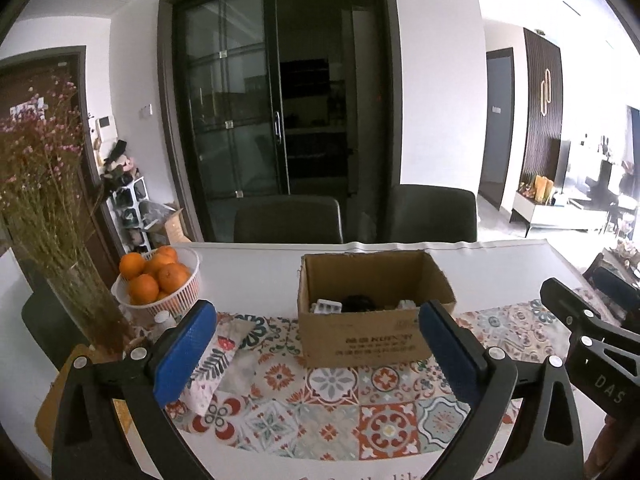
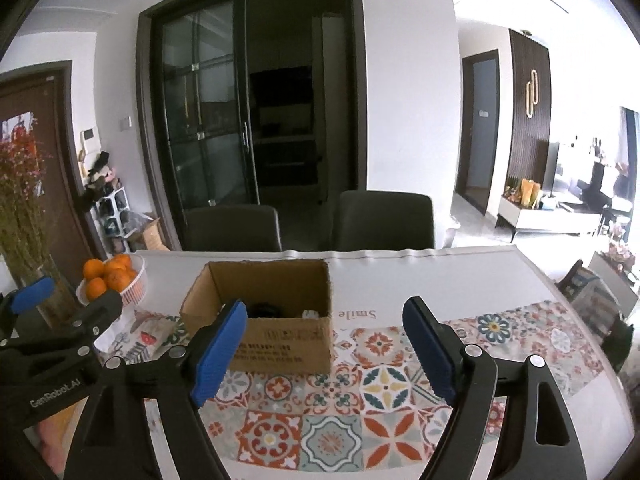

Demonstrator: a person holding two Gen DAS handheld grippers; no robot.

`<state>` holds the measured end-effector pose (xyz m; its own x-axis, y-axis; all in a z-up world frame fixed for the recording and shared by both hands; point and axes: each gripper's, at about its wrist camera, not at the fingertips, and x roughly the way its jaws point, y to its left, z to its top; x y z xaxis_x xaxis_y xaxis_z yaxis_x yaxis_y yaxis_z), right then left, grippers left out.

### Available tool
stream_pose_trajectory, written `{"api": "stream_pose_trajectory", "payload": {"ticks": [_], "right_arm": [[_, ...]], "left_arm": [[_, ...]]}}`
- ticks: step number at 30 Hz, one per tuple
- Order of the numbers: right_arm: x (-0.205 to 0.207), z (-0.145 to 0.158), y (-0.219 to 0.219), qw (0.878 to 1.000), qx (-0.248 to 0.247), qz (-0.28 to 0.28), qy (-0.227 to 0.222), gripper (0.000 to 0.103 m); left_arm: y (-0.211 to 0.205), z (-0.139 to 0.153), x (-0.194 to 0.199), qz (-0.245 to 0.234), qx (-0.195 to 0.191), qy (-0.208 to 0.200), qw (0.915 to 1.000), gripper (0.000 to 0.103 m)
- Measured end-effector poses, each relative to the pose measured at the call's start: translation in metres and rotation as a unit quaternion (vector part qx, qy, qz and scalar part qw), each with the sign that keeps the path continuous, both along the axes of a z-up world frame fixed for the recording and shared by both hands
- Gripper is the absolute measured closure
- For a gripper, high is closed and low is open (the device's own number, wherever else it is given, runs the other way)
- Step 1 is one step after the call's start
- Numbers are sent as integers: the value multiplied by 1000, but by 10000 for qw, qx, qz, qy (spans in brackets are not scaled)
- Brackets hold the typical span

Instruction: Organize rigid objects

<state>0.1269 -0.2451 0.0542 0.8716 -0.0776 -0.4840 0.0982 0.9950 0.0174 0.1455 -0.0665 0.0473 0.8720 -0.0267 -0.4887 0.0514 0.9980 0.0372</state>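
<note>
Claws (image 1: 316,344) (image 2: 324,344) — two, agape; one box (image 1: 360,336); two chairs (image 1: 288,220).

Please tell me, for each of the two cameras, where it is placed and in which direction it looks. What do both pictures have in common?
Left wrist view: sits on the left gripper, facing across the table at the cardboard box; its own open blue fingers show, and the right gripper enters at the right edge.
Right wrist view: sits on the right gripper, facing the same way; its own open fingers show, and the left gripper at the left edge.
Shared: the box, the bowl of oranges, the patterned cloth, two chairs and the dark glass door.
</note>
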Motion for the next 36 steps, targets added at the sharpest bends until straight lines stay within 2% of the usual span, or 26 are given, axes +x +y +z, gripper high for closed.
{"api": "stream_pose_trajectory", "payload": {"ticks": [6, 16, 36], "right_arm": [[-29, 3, -3, 9999, -34, -117, -106, 19], [-50, 5, -12, 9997, 19, -163, -188, 19], [-58, 11, -10, 9992, -75, -170, -354, 19]], "left_arm": [[-7, 4, -24, -105, 53, -151, 9998, 0], [-13, 8, -50, -286, 51, -334, 9990, 0], [-13, 12, -53, -324, -2, -431, 9985, 0]]}}
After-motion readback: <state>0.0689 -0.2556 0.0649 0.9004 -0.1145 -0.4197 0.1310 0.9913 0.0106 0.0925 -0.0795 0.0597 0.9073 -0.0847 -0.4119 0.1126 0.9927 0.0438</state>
